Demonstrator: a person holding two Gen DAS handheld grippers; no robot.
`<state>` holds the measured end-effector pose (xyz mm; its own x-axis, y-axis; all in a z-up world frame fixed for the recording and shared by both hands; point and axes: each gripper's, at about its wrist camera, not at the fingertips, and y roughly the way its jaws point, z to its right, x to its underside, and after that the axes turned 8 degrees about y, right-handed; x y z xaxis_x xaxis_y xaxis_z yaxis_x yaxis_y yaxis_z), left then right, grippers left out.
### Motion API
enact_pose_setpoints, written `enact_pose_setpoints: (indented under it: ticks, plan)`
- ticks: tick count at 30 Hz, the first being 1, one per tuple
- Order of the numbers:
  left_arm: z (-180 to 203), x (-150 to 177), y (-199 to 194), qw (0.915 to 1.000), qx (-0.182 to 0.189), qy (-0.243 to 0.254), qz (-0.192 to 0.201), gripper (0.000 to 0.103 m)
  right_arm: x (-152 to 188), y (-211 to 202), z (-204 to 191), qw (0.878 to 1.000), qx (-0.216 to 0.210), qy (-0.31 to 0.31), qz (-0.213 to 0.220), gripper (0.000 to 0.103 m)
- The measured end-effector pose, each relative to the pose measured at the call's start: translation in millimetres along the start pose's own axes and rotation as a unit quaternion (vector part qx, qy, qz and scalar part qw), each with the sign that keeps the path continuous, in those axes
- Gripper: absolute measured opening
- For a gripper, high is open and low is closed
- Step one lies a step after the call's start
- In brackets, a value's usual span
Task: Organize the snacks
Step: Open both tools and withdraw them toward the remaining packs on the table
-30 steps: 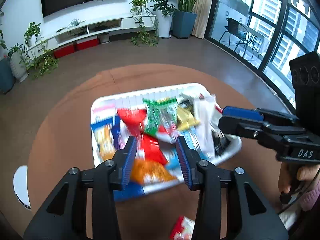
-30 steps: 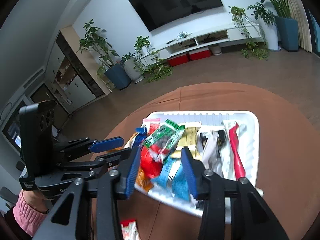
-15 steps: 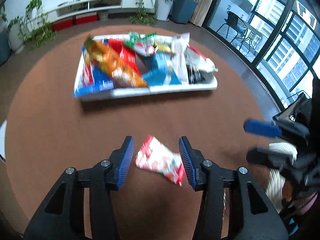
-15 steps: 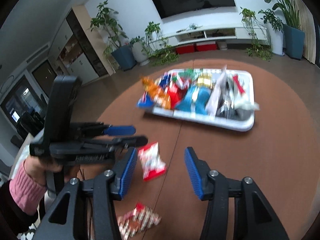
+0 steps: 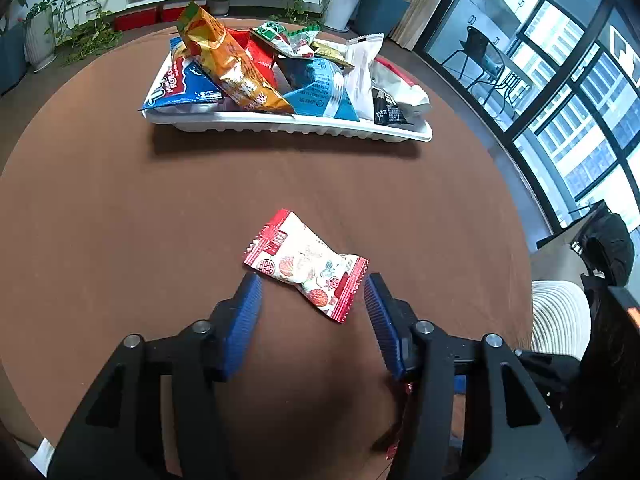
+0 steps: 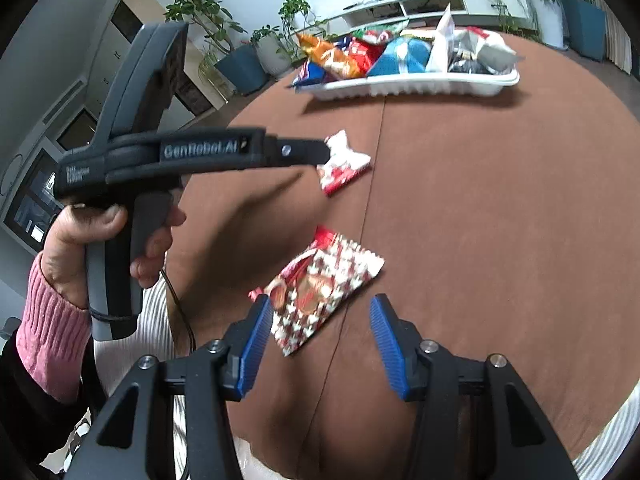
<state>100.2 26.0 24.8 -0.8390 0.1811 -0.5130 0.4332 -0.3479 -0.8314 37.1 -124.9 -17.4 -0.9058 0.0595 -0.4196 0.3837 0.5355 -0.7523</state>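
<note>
A red-and-white candy packet (image 5: pixel 306 266) lies flat on the brown round table. My left gripper (image 5: pixel 311 284) hovers over its near end. Its jaws are opening, and the blue pads (image 5: pixel 244 320) stand clear of the wrapper on both sides. A second packet (image 6: pixel 320 292), red with white stars, lies nearer the table's front edge. My right gripper (image 6: pixel 321 304) is open around its near end and does not press on it. In the right wrist view the left gripper (image 6: pixel 318 152) reaches in from the left over the first packet (image 6: pixel 344 164).
A white ribbed tray (image 5: pixel 280 124) piled with several snack bags stands at the far side of the table (image 5: pixel 100 220); it also shows as the tray (image 6: pixel 420 84) in the right wrist view. A hand (image 6: pixel 120 232) in a pink sleeve (image 6: pixel 52 320) holds the left gripper. Plants, a TV shelf and windows ring the room.
Both grippers have drawn back from over the tray to the near side of the table and come lower. Their jaws have widened. Each now has a loose packet between its fingers.
</note>
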Motion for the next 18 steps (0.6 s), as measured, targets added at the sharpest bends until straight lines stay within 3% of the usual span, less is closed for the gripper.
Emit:
enact_pose_setpoints:
  ticks: [18]
  plan:
    - [4.5, -10.9, 22.2, 0.9999, 0.007, -0.005, -0.005, 0.051, -5.1, 15.2, -31.9, 0.999, 0.025, -0.046, 0.002, 0.06]
